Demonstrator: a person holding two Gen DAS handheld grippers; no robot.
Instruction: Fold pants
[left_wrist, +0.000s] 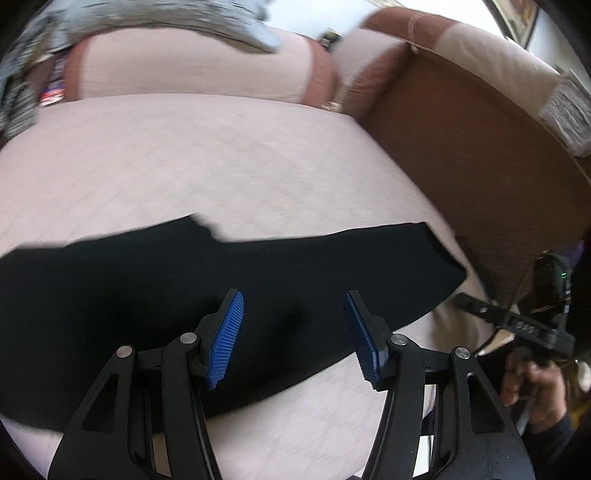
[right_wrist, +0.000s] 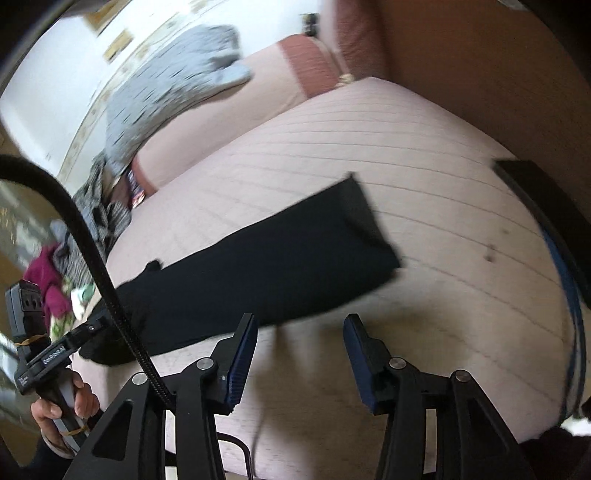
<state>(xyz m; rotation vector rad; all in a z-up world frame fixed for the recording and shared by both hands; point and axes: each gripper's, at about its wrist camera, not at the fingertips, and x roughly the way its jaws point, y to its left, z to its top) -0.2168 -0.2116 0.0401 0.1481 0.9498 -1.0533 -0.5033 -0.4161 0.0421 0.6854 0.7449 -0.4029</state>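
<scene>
The black pants (left_wrist: 184, 295) lie flat as a long strip across the pale pink bed (left_wrist: 221, 166). My left gripper (left_wrist: 293, 306) is open and empty, hovering over the middle of the pants. In the right wrist view the pants (right_wrist: 277, 266) run from lower left to a squared end at upper right. My right gripper (right_wrist: 301, 332) is open and empty, above the bare bed (right_wrist: 406, 166) just in front of the pants' near edge. The left tool (right_wrist: 40, 354) shows at the far left, and the right tool (left_wrist: 524, 321) shows in the left wrist view.
Pink and brown pillows (left_wrist: 192, 62) with a grey patterned cloth (left_wrist: 166, 14) lie at the head of the bed. A brown wooden board (left_wrist: 480, 155) borders the right side. A clothes pile (right_wrist: 74, 229) sits left of the bed. A dark flat object (right_wrist: 535, 195) lies at the bed's right edge.
</scene>
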